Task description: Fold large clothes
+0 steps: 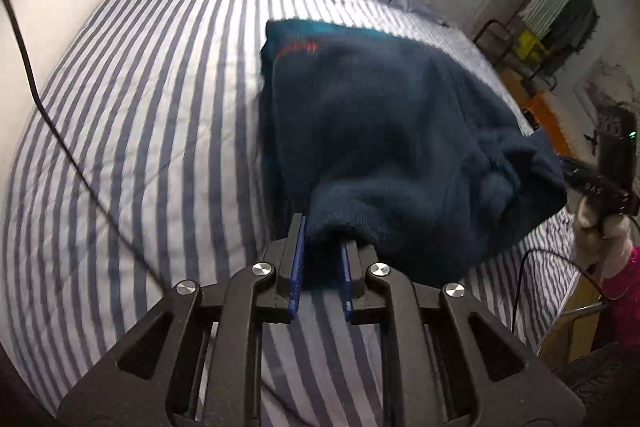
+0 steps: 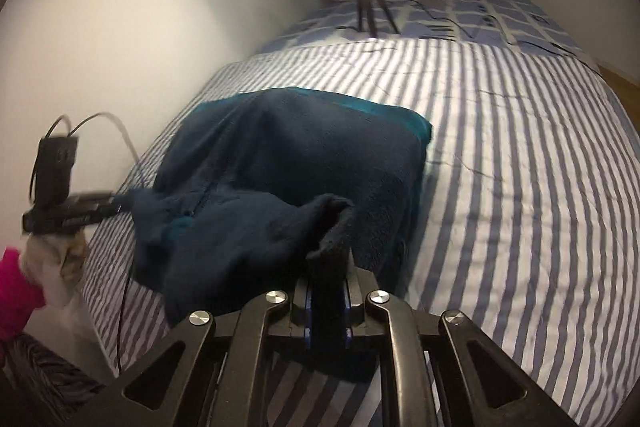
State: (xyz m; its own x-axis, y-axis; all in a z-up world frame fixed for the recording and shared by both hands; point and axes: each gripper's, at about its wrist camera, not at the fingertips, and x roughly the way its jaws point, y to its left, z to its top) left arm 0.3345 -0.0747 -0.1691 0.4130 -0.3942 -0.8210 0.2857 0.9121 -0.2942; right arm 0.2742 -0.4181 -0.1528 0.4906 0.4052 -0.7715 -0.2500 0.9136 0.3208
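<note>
Dark navy fleece garment with teal trim (image 1: 360,99) is seen lying on the blue-and-white striped bed cover (image 1: 132,115), partly folded, near hem lifted off the bed. In the left wrist view it fills centre to right of frame; long axis runs from the lower centre up toward the upper centre, teal edge at the far end, small red lettering at upper left of the cloth. In the right wrist view the same garment (image 2: 280,163) sits centre-left, long axis from lower centre toward upper centre, teal band along the far and right edges.

Left gripper (image 1: 320,255): jaws narrow, a bunched fold of the near hem is draped over and between the blue pads; grasp on the fleece is read as held.

Right gripper (image 2: 327,291): jaws nearly closed, a thick wad of the fleece edge is clamped between the blue pads and stands up above them.

Both frames are motion-blurred. A ring light on a black tripod (image 2: 368,7) is seen at top centre, on the checked blue bedding (image 2: 480,19). A black cable (image 1: 60,131) is laid across the left of the bed.
</note>
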